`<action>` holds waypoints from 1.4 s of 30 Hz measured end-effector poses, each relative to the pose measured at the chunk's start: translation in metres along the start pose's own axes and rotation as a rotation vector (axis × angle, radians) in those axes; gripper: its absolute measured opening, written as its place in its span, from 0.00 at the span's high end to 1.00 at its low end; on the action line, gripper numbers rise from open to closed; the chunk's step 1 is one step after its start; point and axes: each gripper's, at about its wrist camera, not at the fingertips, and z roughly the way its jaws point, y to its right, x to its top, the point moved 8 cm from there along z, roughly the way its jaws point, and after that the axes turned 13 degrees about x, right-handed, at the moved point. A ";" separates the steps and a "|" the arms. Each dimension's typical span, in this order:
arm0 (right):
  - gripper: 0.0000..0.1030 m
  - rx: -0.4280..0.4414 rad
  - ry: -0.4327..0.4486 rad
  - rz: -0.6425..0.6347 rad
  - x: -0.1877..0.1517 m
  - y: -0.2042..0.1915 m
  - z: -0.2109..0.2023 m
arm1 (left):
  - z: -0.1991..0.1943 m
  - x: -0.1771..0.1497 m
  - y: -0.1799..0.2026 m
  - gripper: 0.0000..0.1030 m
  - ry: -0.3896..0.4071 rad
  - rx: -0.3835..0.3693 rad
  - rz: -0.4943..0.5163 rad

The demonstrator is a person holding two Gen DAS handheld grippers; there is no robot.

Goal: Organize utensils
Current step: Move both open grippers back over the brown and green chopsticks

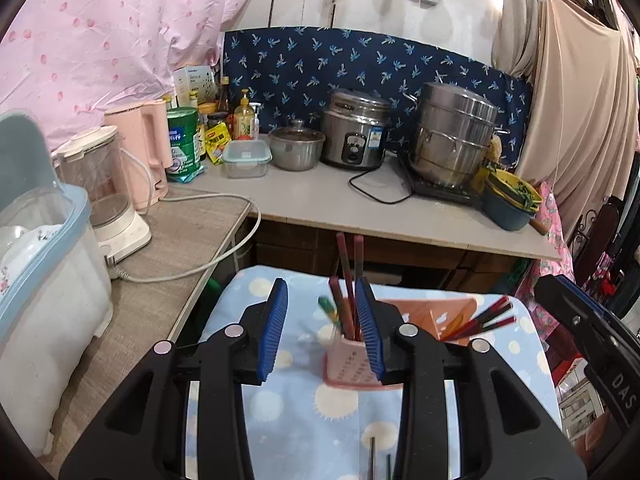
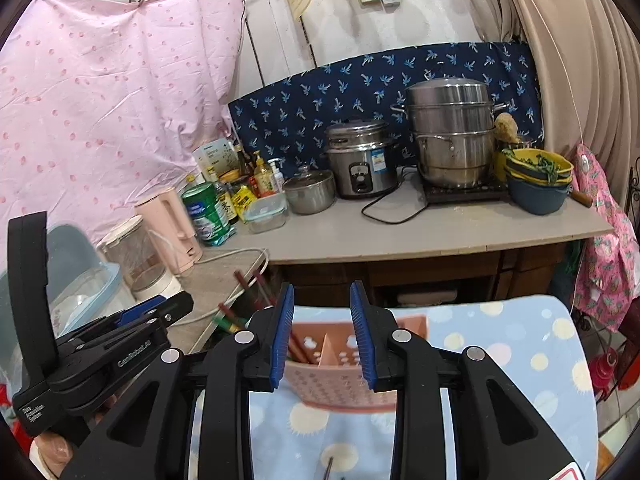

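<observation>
A pink perforated utensil holder (image 1: pixel 348 366) stands on a blue cloth with pale dots (image 1: pixel 304 412). Dark red chopsticks (image 1: pixel 347 276) and a green-handled one stand upright in its near compartment. More red chopsticks (image 1: pixel 484 320) lean in the compartment to the right. My left gripper (image 1: pixel 321 286) is open just before the upright chopsticks; they stand close by its right pad, and nothing is pinched. In the right wrist view my right gripper (image 2: pixel 322 288) is open in front of the holder (image 2: pixel 340 364), with nothing between its pads. The chopsticks (image 2: pixel 256 292) rise to its left.
A grey counter (image 1: pixel 328 204) behind holds a rice cooker (image 1: pixel 354 134), a steel steamer pot (image 1: pixel 454 136), a small pot, bottles and stacked bowls. A blender, a pink kettle and a lidded dish box (image 1: pixel 44 264) stand at left. Thin utensils (image 1: pixel 372 456) lie on the cloth below the left gripper.
</observation>
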 end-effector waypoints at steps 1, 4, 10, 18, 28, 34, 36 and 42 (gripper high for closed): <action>0.72 0.003 -0.008 -0.006 -0.005 -0.004 -0.002 | -0.002 -0.004 -0.002 0.67 -0.005 0.005 0.003; 0.72 -0.006 -0.024 -0.024 -0.019 -0.013 -0.009 | -0.009 -0.018 -0.006 0.67 -0.021 0.014 0.015; 0.72 -0.019 -0.051 -0.035 -0.050 -0.021 -0.027 | -0.017 -0.047 -0.012 0.67 -0.059 0.024 0.041; 0.70 -0.035 -0.083 0.007 -0.089 -0.017 -0.049 | -0.024 -0.088 -0.019 0.67 -0.102 0.031 0.070; 0.70 -0.064 -0.180 0.047 -0.162 -0.007 -0.070 | -0.030 -0.147 -0.031 0.67 -0.172 0.050 0.097; 0.70 -0.061 -0.271 0.076 -0.223 -0.010 -0.080 | -0.033 -0.189 -0.036 0.67 -0.220 0.060 0.111; 0.70 -0.059 -0.298 0.073 -0.239 -0.012 -0.082 | -0.033 -0.203 -0.037 0.67 -0.236 0.064 0.122; 0.70 -0.056 -0.380 0.063 -0.291 -0.023 -0.085 | -0.037 -0.234 -0.040 0.67 -0.272 0.067 0.137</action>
